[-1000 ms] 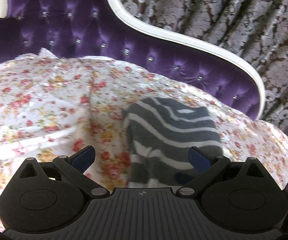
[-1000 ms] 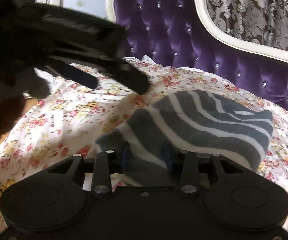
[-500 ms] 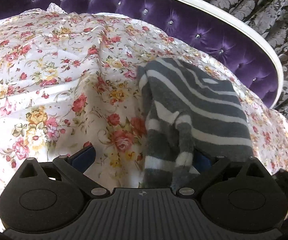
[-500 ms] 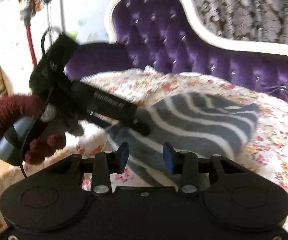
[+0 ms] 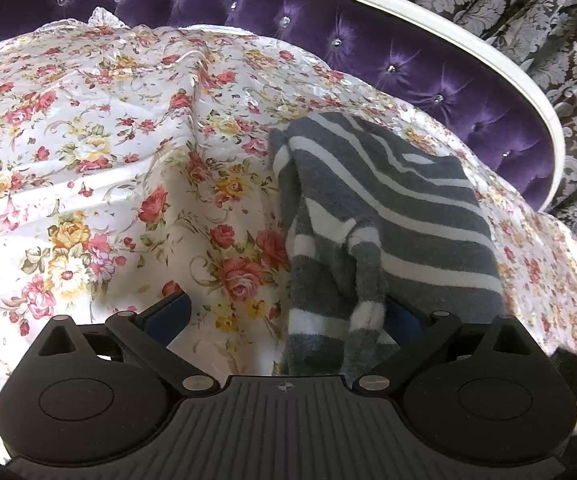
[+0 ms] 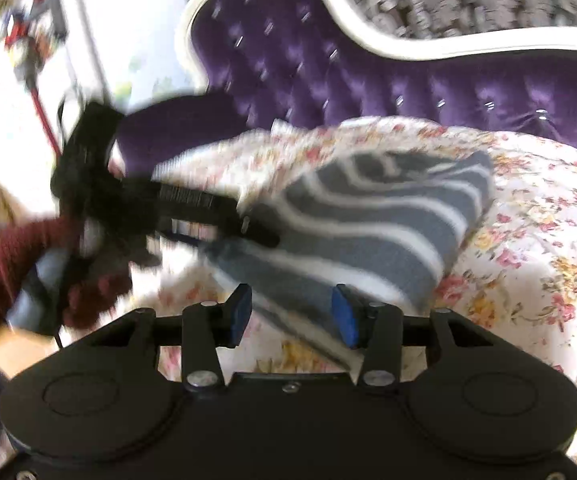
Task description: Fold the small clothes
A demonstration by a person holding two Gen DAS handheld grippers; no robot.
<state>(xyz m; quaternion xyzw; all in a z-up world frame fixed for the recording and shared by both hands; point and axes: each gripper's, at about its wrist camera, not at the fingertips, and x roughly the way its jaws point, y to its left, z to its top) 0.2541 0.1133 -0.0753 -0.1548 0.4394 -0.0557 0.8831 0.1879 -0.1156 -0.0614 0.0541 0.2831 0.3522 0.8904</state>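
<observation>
Your striped garment (image 5: 388, 216) is soft, light knit, so while the left gripper (image 5: 288, 316) stands spread and the right gripper (image 6: 292, 312) is opening around its near edge, pinch a thick folded corner.

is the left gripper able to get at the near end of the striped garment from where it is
Probably yes. The left gripper stands wide open over the floral sheet, and the near end of the striped garment already lies between its fingers, toward the right one. Nothing sits in the way.
</observation>
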